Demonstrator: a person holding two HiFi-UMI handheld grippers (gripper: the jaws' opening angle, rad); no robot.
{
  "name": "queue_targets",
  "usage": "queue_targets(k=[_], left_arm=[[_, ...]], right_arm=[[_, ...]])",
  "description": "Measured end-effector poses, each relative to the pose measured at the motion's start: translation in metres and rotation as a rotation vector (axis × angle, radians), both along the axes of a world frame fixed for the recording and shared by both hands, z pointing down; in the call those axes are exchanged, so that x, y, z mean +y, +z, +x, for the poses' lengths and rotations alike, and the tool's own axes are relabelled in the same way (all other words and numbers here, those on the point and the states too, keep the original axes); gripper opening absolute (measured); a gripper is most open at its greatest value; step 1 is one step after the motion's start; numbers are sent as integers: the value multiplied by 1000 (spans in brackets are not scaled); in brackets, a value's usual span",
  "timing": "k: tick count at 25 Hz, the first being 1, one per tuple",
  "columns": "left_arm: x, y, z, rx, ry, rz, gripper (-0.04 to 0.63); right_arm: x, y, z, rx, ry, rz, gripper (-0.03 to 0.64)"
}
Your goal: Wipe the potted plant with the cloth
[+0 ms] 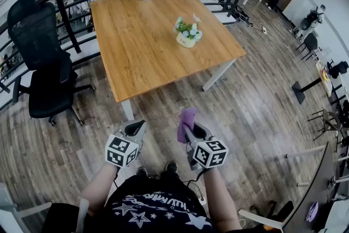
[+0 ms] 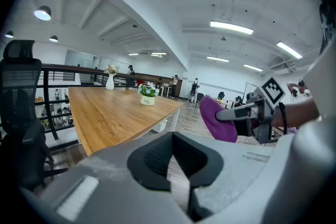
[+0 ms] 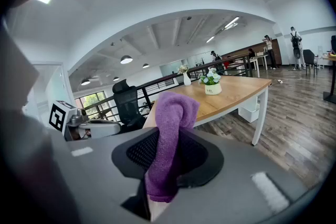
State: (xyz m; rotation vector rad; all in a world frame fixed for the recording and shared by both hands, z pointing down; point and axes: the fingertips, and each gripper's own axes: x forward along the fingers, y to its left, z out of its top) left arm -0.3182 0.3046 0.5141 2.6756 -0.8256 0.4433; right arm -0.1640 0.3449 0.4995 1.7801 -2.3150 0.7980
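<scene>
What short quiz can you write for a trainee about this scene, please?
1. True or false: the right tongs grip the purple cloth.
2. Where does the potted plant stand? A: on the wooden table. B: on the floor. C: on the black chair.
3. Fill the gap: the left tongs are ____ and hold nothing.
Key: 1 true; 2 A; 3 shut.
</scene>
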Motion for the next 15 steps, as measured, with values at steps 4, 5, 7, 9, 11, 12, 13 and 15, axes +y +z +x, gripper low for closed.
queue_targets(k=[4,5,7,9,11,12,13,15], left_arm=[[2,3,-3,0,4,-10,2],[4,4,-4,0,7,-14,2],[8,7,-4,0,14,-28,2],[10,11,-2,2,26,-42,2],[11,13,1,3,44,-45,2],[10,14,3,5,54,-43,2],[8,14,5,7,61,-42,2],[6,17,8,12,75,-50,2]], right_arm=[[0,3,-3,12,-6,-10,104],[1,3,-4,15,-5,-12,103],[4,5,-4,18,0,-20,103],[7,9,-4,17,9,-29,103],[9,13,-4,19,18,-35,101],[10,14,-4,21,23,-35,101],[10,15,-4,24,28,-34,101],[10,19,-4,34,32,-41,101]])
